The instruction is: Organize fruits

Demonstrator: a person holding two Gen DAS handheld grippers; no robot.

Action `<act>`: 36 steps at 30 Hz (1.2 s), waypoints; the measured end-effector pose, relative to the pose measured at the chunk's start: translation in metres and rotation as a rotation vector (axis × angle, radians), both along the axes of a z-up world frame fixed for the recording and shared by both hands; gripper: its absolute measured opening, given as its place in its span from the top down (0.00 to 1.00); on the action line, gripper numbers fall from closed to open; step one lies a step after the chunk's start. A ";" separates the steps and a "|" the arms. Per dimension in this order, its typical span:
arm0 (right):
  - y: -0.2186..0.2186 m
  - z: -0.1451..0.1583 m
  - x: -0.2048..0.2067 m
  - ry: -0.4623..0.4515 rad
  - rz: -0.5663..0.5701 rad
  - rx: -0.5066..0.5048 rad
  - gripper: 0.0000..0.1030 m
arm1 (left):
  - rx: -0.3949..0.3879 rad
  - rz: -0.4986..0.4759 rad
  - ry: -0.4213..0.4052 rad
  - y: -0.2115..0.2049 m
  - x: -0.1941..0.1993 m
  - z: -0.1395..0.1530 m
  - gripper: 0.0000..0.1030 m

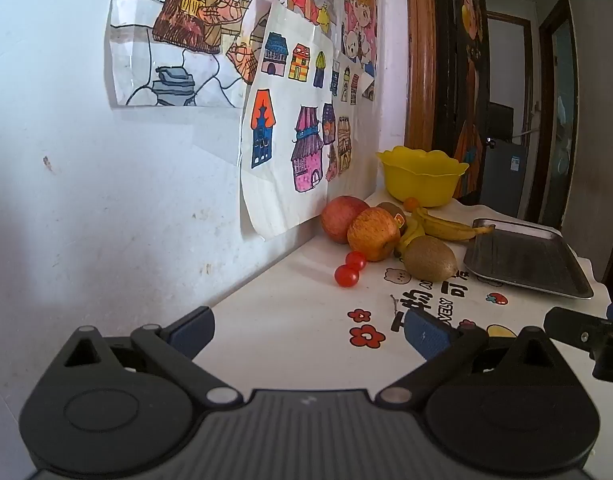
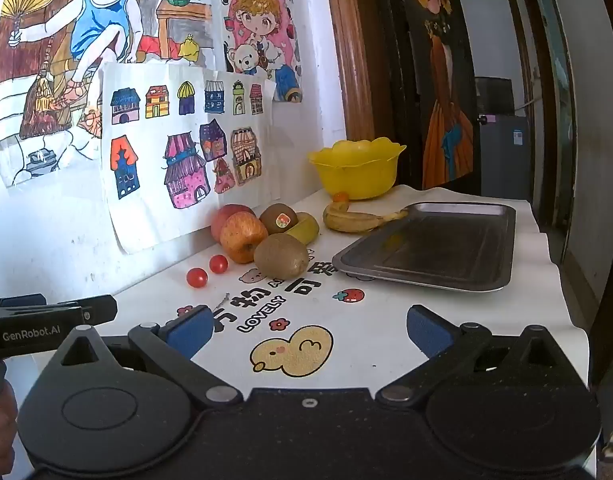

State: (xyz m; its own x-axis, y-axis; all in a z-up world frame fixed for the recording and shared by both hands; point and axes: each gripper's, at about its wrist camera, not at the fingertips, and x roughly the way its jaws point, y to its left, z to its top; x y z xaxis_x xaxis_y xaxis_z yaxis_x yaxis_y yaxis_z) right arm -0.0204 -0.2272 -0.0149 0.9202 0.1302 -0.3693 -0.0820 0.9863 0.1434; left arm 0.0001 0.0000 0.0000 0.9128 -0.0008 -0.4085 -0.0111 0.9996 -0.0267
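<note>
Fruit lies in a heap by the wall: two red apples (image 2: 242,236), a near kiwi (image 2: 281,256), a stickered kiwi (image 2: 278,218), bananas (image 2: 356,220), two cherry tomatoes (image 2: 197,277) and a small orange fruit (image 2: 340,197). Behind stands a yellow bowl (image 2: 356,172); to the right lies a steel tray (image 2: 430,248). In the left wrist view I see the front apple (image 1: 372,234), the near kiwi (image 1: 430,258), the tomatoes (image 1: 346,276), the bowl (image 1: 422,178) and the tray (image 1: 526,258). My left gripper (image 1: 308,332) and right gripper (image 2: 310,328) are open, short of the fruit, with nothing between their fingers.
The white table cover (image 2: 306,320) carries cartoon prints and ends at a right edge beyond the tray. Children's drawings (image 2: 178,152) hang on the wall at the left. A wooden door frame (image 2: 346,60) and a dark doorway stand behind the bowl. The left gripper's body (image 2: 46,320) shows at the left.
</note>
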 end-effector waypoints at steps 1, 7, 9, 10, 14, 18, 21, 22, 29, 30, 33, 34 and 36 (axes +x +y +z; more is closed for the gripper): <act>0.000 0.000 0.000 0.001 -0.001 0.001 0.01 | -0.001 0.000 -0.003 0.000 0.000 0.000 0.00; -0.001 0.000 0.001 -0.001 0.001 0.005 0.01 | 0.000 -0.001 -0.002 -0.001 0.000 0.000 0.00; 0.000 0.000 0.000 -0.001 0.001 0.001 0.01 | -0.001 -0.002 -0.001 0.000 0.000 0.000 0.00; -0.001 0.000 0.000 -0.001 0.002 0.002 0.01 | 0.000 -0.001 -0.001 -0.001 -0.001 0.000 0.00; -0.001 0.000 0.000 -0.001 0.000 0.000 0.01 | -0.002 -0.002 -0.002 0.000 -0.001 0.001 0.00; -0.002 0.001 0.000 -0.001 0.000 0.002 0.01 | -0.001 -0.005 -0.004 -0.001 -0.002 0.002 0.00; -0.003 0.001 0.000 -0.001 -0.001 0.004 0.01 | 0.001 -0.007 -0.005 -0.003 -0.002 0.001 0.00; -0.003 0.001 0.000 -0.001 -0.001 0.004 0.01 | 0.002 -0.007 -0.005 -0.004 -0.002 0.001 0.00; -0.004 0.002 -0.002 -0.003 -0.001 0.006 0.01 | 0.002 -0.006 -0.004 -0.004 -0.002 0.001 0.00; -0.004 0.002 -0.002 -0.003 -0.001 0.006 0.01 | 0.003 -0.007 -0.004 -0.004 -0.002 0.001 0.00; -0.002 0.001 -0.002 -0.003 -0.001 0.007 0.01 | 0.002 -0.007 -0.005 -0.004 -0.002 0.001 0.00; -0.001 0.000 -0.002 -0.003 -0.002 0.007 0.01 | 0.002 -0.007 -0.004 -0.004 -0.002 0.001 0.00; 0.000 -0.001 -0.002 -0.002 0.000 0.008 0.01 | 0.002 -0.007 -0.004 -0.004 -0.002 0.001 0.00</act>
